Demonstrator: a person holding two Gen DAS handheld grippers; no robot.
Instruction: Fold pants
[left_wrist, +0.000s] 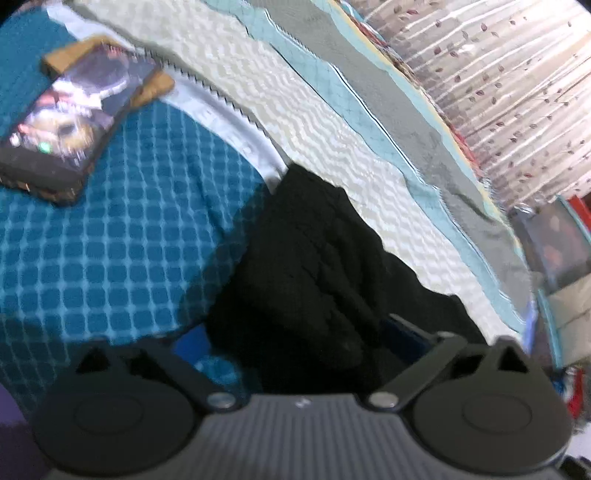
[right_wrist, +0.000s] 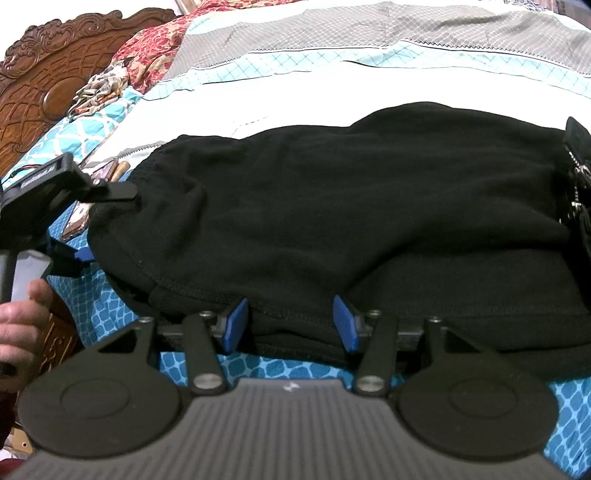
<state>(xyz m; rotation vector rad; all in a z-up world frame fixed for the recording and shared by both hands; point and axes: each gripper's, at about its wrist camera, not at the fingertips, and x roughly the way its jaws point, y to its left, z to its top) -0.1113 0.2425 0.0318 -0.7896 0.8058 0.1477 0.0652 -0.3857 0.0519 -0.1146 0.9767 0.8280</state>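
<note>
Where the bed (right_wrist: 258, 365) fills both views under its teal lattice-print cover, one pair of black pants (right_wrist: 332, 206) lies across it, bunched and folded over itself into a thick dark heap with stitched hems along the near edge. Beyond the heap run bands of cream, pale blue and grey bedding (left_wrist: 332, 122), with one carved wooden headboard (right_wrist: 48, 81) at the far left in the right wrist view. One printed packet (left_wrist: 74, 122) rests on the cover, well apart from the cloth. Two grippers are at work. The right gripper (right_wrist: 291, 321) stands half open, its two blue pads pressed on a fold of the near hem. The left gripper (left_wrist: 295, 343), held by one hand (right_wrist: 22, 321), has its jaws spread wide with the end of the heap between them, not pinched.
</note>
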